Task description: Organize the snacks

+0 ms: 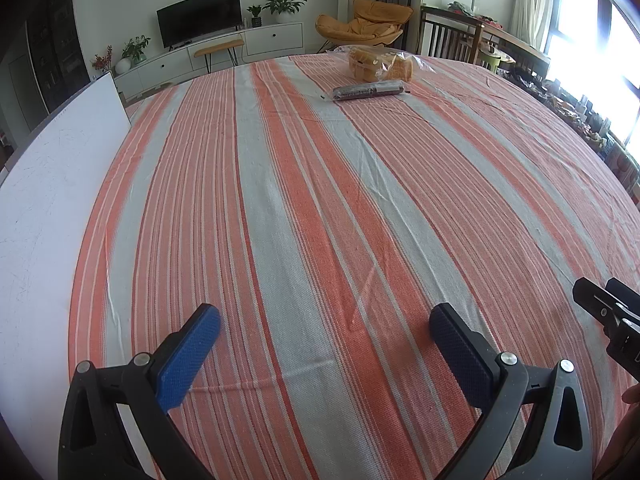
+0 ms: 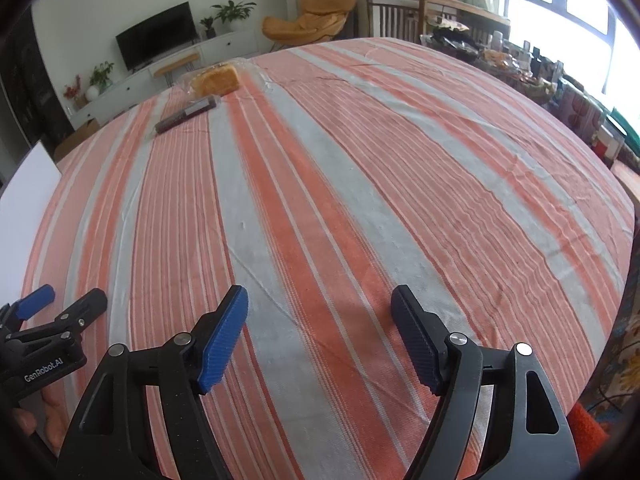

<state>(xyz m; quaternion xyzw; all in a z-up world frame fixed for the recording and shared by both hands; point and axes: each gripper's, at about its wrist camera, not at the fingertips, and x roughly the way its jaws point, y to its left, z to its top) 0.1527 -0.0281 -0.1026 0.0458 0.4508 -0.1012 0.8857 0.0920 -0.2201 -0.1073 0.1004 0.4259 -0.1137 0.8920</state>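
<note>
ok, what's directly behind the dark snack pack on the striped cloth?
A clear bag of bread lies just behind the dark snack pack. Whether they touch cannot be told. The bag's far side is hidden.

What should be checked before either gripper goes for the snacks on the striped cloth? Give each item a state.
1. Left gripper open, nothing between its pads: ok.
2. Right gripper open and empty: ok.
3. Bagged bread lying at the far end of the striped tablecloth, unobstructed: ok.
4. Dark snack pack lying flat just in front of the bread; whether they touch: cannot tell.
5. Snacks within present reach: not ok, both grippers are at the near edge.
6. Container or spot to put snacks in: cannot tell, only a white board shows at the left.
</note>
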